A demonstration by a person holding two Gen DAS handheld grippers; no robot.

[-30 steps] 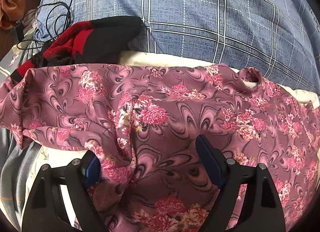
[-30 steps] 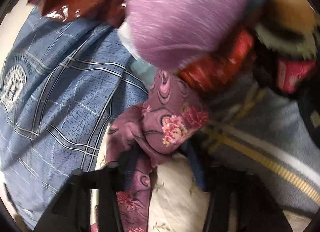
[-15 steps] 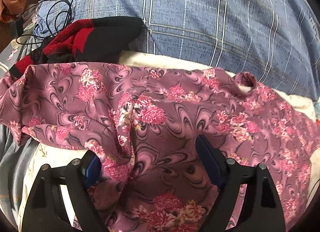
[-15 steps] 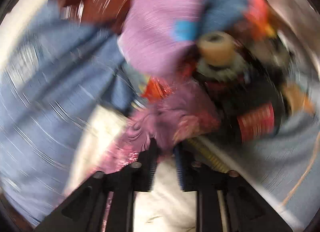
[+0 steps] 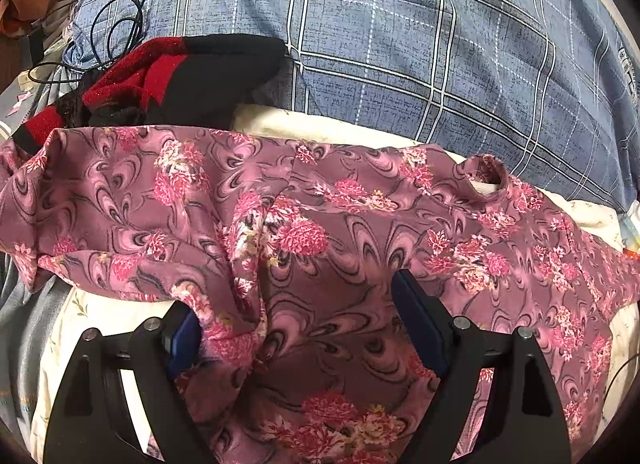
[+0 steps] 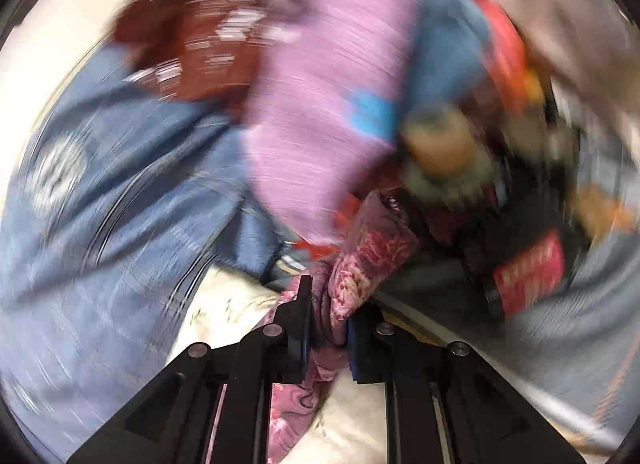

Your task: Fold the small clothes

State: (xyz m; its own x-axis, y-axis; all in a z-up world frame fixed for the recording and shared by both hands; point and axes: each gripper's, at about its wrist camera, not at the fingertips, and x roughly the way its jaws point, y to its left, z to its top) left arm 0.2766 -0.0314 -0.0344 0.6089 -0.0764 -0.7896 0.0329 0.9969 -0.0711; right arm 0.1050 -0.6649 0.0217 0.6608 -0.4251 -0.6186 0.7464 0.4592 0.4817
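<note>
Right gripper (image 6: 326, 328) pinches the floral garment (image 5: 320, 232); left gripper (image 5: 296, 320) spread wide over it.

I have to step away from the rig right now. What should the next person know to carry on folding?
Left gripper: open, jaws wide, the pink floral garment bunched between them, not pinched.
Right gripper: shut on a gathered end of the same garment; that view is motion-blurred.
The garment lies spread but rumpled across the cream bedding, beside a red and black knit and a blue plaid cover.
Done: one end gripped. Left: no neat fold visible yet; all folding remains.
</note>
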